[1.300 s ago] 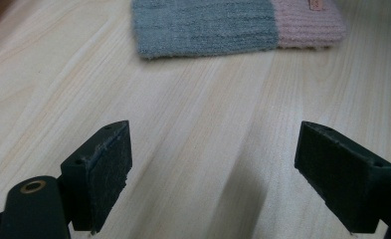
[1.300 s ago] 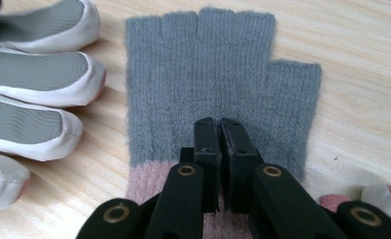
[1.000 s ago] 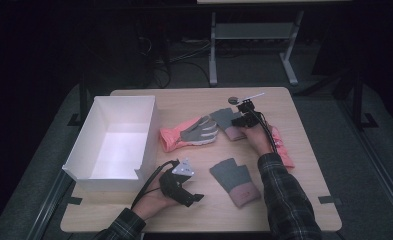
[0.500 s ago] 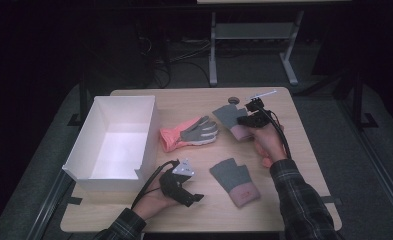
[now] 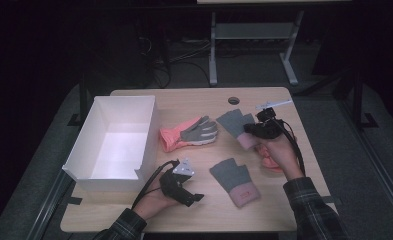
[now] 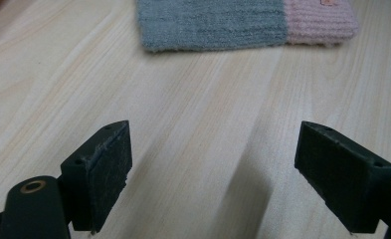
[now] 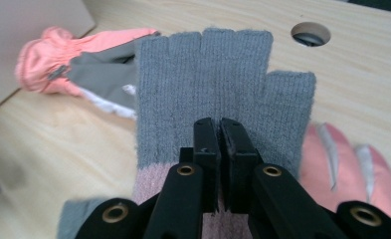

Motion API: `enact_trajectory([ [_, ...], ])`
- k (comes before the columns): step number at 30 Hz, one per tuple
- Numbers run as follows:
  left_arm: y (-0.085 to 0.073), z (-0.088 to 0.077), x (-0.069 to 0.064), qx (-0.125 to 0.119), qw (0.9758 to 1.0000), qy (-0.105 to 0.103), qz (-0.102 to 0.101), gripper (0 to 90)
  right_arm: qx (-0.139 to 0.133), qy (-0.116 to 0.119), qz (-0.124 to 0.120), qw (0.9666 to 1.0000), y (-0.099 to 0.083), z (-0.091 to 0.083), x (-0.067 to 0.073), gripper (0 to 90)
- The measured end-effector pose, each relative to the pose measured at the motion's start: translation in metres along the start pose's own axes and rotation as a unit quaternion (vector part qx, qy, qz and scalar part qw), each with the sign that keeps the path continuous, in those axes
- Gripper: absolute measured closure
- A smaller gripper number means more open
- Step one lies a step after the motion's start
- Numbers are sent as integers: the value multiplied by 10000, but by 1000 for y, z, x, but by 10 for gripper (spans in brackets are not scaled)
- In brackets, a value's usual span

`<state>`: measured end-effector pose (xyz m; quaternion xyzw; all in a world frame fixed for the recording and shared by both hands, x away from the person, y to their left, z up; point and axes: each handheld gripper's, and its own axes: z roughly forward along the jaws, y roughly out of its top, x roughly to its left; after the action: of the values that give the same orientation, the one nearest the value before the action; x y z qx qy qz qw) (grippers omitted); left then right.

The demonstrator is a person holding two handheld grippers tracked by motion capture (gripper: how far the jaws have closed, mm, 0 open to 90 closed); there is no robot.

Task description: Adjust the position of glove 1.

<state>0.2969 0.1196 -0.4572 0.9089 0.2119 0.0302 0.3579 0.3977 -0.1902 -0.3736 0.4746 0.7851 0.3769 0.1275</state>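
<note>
Grey knitted fingerless glove with pink cuff (image 7: 218, 84) is pinched by the right gripper (image 7: 219, 124) near the table's (image 5: 184, 100) far-right corner, the white open box (image 5: 91, 145) at the left edge holds nothing, and the left gripper (image 6: 213, 164) is spread wide.

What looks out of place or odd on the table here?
Nothing is spilled or damaged. The gloves lie scattered unpaired: one grey glove is pinched in the right gripper, its match lies apart, and the white box holds nothing.

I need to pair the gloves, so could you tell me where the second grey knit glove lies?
In the high view, the grey glove lies flat near the table's front edge, right of the left claw.
</note>
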Motion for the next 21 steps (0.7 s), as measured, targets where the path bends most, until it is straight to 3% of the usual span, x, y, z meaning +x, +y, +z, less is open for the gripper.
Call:
enact_trajectory([
  [10, 0, 3, -1, 4, 10000, -25, -48, 145, -58, 163, -125, 9998, -34, -16, 14, 863],
  [21, -1, 3, 1, -54, 9999, 4, -86, 145, 256, 284, -91, 9992, -79, -29, 34, 863],
])
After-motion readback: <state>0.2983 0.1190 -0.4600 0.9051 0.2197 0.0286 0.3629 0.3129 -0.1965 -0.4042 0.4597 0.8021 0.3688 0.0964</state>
